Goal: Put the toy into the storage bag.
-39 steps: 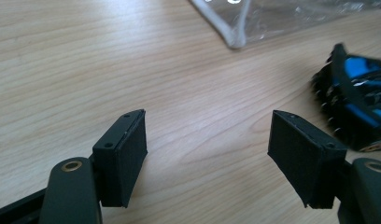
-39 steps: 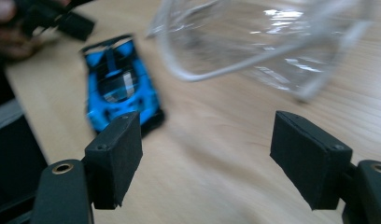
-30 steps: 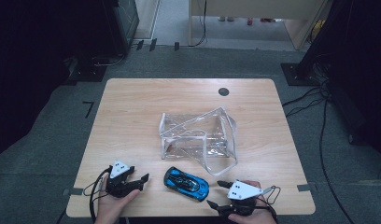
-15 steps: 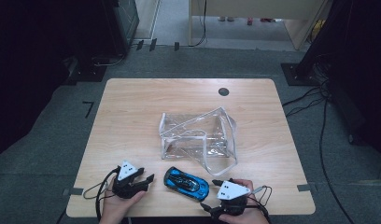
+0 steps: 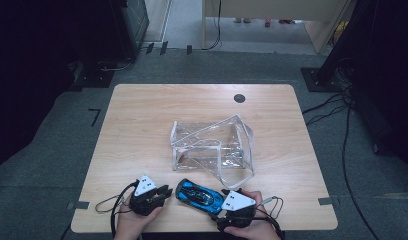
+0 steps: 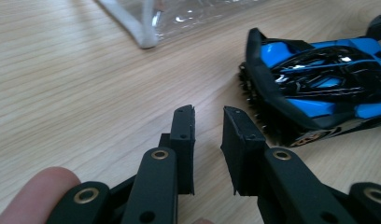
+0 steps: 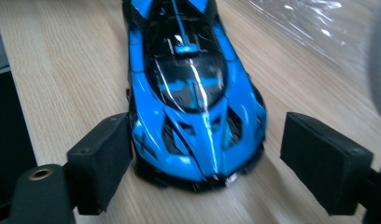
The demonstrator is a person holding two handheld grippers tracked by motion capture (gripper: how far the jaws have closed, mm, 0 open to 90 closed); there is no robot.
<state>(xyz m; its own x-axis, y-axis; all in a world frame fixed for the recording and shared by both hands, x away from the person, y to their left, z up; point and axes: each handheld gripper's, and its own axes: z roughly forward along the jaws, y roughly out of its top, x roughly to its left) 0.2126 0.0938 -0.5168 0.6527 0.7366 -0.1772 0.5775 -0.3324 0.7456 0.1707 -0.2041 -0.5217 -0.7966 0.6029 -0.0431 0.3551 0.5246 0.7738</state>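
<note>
A blue and black toy car lies on the wooden table near its front edge. My left gripper sits just left of the car. Its jaws have just been closing and stand a narrow gap apart with nothing between them. My right gripper comes at the car from the right. It is wide open around one end of the car and has just been closing a little. Its left pad is close against the car's side, while the right pad is well apart from it.
A clear plastic bag with a white strap lies in the middle of the table, just behind the car. A dark round hole sits near the far edge. Cables trail from both grippers.
Both hands have moved inward toward the car, the left one to the right and the right one to the left. The left jaws have narrowed.
</note>
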